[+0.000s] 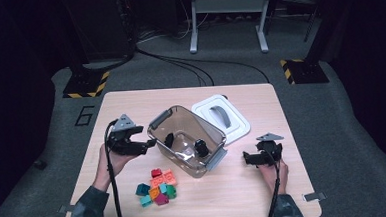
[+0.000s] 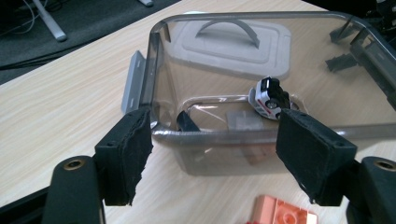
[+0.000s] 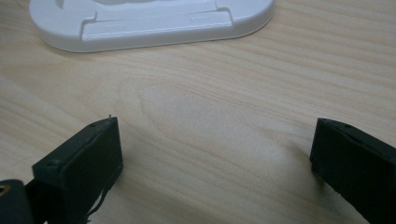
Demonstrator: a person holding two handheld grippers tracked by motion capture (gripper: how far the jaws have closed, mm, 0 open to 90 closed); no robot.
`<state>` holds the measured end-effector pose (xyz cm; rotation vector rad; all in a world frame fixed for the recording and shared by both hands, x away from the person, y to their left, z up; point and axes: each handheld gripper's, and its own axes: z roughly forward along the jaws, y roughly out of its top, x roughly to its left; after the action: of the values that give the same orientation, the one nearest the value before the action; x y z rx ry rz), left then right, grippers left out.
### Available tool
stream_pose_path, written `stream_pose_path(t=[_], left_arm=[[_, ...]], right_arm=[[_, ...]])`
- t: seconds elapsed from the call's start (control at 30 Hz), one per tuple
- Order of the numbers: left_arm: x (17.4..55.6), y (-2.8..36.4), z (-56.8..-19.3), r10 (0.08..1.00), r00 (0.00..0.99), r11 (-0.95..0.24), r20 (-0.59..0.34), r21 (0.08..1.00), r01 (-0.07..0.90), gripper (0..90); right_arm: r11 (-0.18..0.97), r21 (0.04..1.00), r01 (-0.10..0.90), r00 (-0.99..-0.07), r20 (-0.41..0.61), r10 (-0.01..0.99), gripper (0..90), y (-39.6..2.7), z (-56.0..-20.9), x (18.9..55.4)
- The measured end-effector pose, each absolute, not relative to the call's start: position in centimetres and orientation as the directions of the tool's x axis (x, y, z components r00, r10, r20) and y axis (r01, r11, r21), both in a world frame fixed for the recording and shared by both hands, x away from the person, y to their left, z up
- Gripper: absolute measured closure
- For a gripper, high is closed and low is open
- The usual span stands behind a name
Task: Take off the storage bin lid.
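Orange brick, no legible writing

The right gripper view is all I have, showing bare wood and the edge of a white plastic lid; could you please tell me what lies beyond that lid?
Observer: A clear smoky plastic bin stands open on the wooden table, right beside the white plastic lid.
Operator: Is anything inside it?
Observer: Yes, a small black-and-white toy car lies on its floor.
Operator: Where is the left gripper?
Observer: The left gripper sits just outside the bin's near wall, fingers apart with nothing between them.
Operator: Anything left to load?
Observer: A pile of coloured toy bricks lies on the table near the bin.
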<state>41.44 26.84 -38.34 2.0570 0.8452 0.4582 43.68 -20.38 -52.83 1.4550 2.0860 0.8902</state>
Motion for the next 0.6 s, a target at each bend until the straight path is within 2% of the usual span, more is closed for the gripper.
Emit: stream_pose_path(t=[0.37, 0.6], left_arm=[[39.4, 28.6, -40.2, 0.73, 0.683, -0.401, 0.002, 0.811, 0.426, 15.6], [38.7, 28.6, -43.1, 0.721, 0.692, -0.43, -0.003, 0.782, 0.451, 14.3]], right_arm=[[0.238, 0.72, 0.652, -0.347, 0.005, 0.938, 1.5, -20.4, -52.8, 43.7], [0.237, 0.72, 0.653, -0.346, 0.005, 0.938, 1.5, -20.4, -52.8, 43.7]])
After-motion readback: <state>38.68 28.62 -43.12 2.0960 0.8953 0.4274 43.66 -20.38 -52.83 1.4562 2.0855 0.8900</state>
